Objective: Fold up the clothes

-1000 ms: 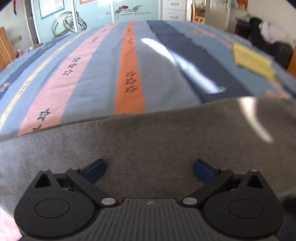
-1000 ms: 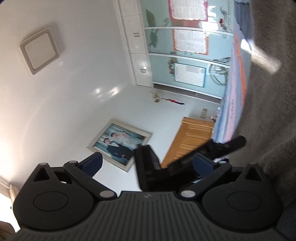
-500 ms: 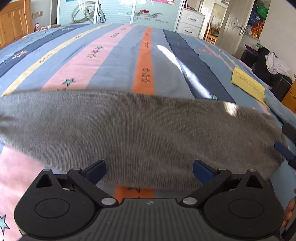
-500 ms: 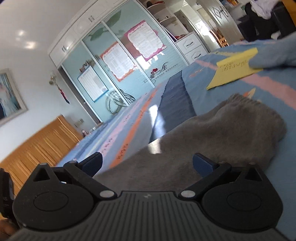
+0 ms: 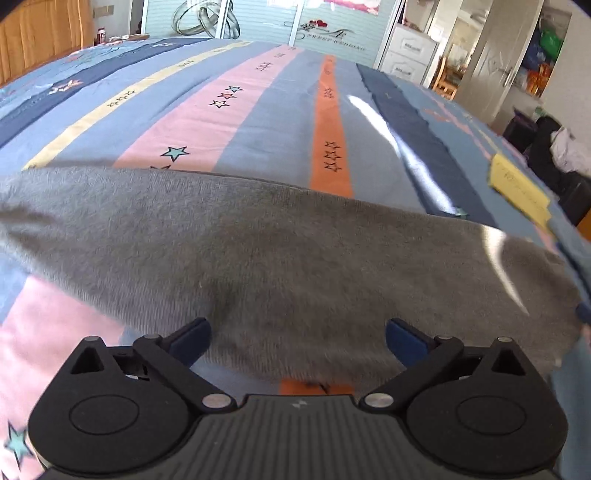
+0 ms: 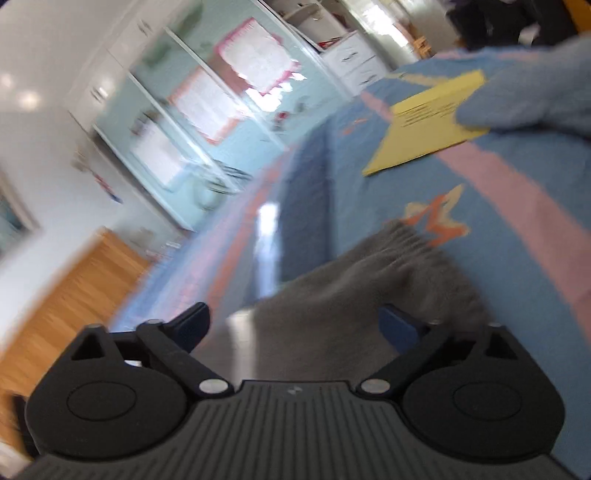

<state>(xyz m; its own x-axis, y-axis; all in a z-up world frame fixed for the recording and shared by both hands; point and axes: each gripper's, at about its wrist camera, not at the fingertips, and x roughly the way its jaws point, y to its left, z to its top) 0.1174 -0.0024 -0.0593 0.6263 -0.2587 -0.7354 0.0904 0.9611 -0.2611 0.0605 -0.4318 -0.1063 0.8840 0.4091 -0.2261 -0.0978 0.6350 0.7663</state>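
A grey knitted garment [image 5: 280, 258] lies folded in a long band across the striped bedspread [image 5: 258, 122]. My left gripper [image 5: 297, 334] is open just above the garment's near edge, its blue fingertips [image 5: 190, 338] spread wide with nothing between them. In the right wrist view the garment's end [image 6: 362, 291] lies in front of my right gripper [image 6: 293, 325], which is open and tilted, holding nothing. That view is motion-blurred. A blue tip [image 5: 583, 312] shows at the garment's right end in the left wrist view.
A yellow paper [image 6: 428, 125] lies on the bed [image 6: 517, 206] to the right, partly under a light blue cloth [image 6: 532, 96]. A wooden headboard [image 6: 66, 295] stands left, wardrobe doors [image 5: 258, 18] at the back, and a dark chair with clothes [image 5: 561, 147] at the right.
The left gripper has drawn in over the garment's near edge and looks a little further left. The right gripper has tilted and moved fast; both stay open.
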